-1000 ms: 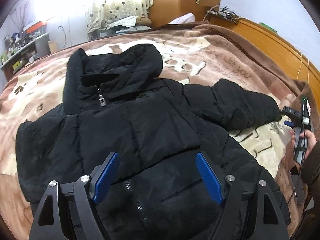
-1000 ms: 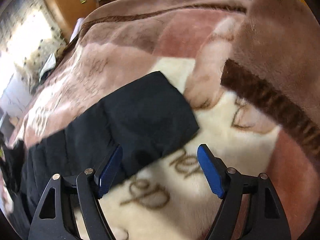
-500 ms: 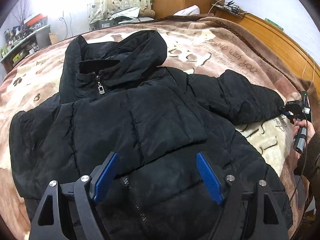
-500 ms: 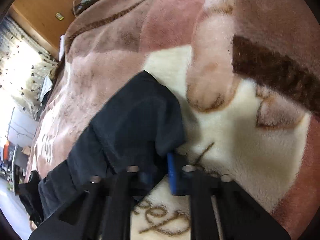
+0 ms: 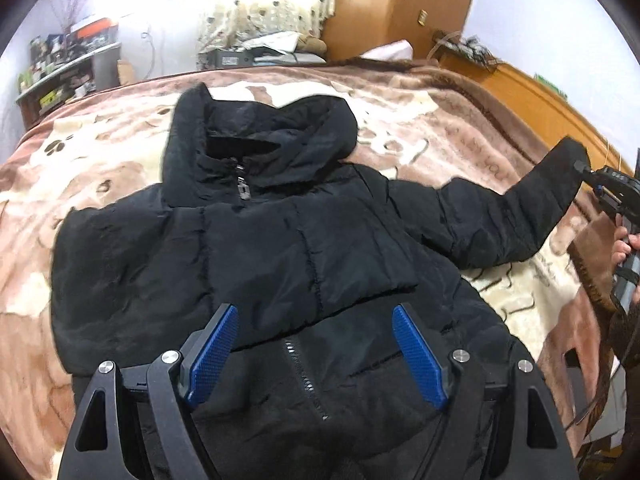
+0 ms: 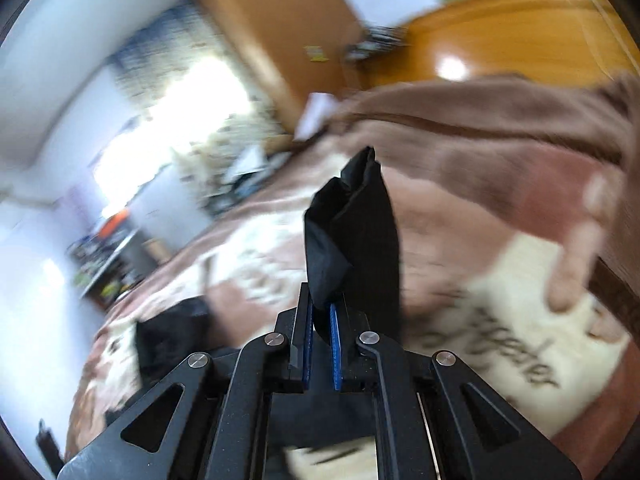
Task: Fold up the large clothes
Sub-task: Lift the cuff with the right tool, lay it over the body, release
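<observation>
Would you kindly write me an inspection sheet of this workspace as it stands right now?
Surface: bed covered by a brown and cream blanket with printed lettering.
Job's things: black puffer jacket lying front up, zipped, hood at the top; one sleeve lifted off the blanket by its cuff.
Clutter: nothing seen on the bed besides the jacket.
Grippers: left tongs open, above the jacket's lower front; right tongs shut on the sleeve cuff.
Cables: thin wires on the wooden headboard, which carries small items.
Surroundings: wooden wardrobe, bright curtained window, a cluttered shelf at the left wall.
</observation>
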Motion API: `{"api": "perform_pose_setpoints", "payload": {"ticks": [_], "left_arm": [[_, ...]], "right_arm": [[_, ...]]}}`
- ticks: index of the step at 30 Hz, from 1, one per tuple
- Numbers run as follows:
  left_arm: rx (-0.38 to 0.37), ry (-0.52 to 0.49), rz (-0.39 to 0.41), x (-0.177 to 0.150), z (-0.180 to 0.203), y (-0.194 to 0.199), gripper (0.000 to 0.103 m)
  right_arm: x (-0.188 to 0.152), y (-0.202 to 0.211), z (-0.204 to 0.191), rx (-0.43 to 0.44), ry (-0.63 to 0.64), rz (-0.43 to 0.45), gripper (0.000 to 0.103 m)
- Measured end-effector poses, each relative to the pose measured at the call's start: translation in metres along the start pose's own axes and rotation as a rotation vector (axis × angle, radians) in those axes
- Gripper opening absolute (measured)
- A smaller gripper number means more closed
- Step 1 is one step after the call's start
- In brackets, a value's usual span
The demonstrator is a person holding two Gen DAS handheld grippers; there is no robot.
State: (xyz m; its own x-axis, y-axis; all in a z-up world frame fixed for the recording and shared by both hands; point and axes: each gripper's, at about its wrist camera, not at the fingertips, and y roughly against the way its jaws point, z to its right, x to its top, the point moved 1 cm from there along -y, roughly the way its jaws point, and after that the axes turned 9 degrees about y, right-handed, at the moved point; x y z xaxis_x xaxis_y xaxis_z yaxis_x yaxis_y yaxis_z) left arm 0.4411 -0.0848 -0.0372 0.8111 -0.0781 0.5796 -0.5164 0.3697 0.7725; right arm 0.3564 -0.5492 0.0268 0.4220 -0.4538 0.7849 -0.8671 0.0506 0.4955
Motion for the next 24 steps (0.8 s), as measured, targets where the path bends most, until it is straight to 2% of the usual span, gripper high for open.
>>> {"api": "perform_pose_setpoints", "payload": {"ticks": [4, 11, 17, 24], "left_arm": [[0.001, 0.02, 0.028, 0.003, -0.016, 0.019, 0.079], [0.012, 0.063, 0.047, 0.0, -0.048, 0.036, 0.079], [0.014, 0.124, 0.054, -0.004, -0.08, 0.043, 0.079], [0.045, 0.171, 0.053, -0.011, -0.115, 0.042, 0.079]], "right_arm": [[0.002, 0.001, -0.064, 0.108, 0.107, -0.019, 0.007], [-0.026, -0.019, -0.182, 0.259, 0.312, -0.088, 0.007], [-0.063, -0.043, -0.245, 0.416, 0.364, -0.163, 0.007], [-0.108, -0.076, -0.307, 0.532, 0.4, -0.25, 0.007]]}}
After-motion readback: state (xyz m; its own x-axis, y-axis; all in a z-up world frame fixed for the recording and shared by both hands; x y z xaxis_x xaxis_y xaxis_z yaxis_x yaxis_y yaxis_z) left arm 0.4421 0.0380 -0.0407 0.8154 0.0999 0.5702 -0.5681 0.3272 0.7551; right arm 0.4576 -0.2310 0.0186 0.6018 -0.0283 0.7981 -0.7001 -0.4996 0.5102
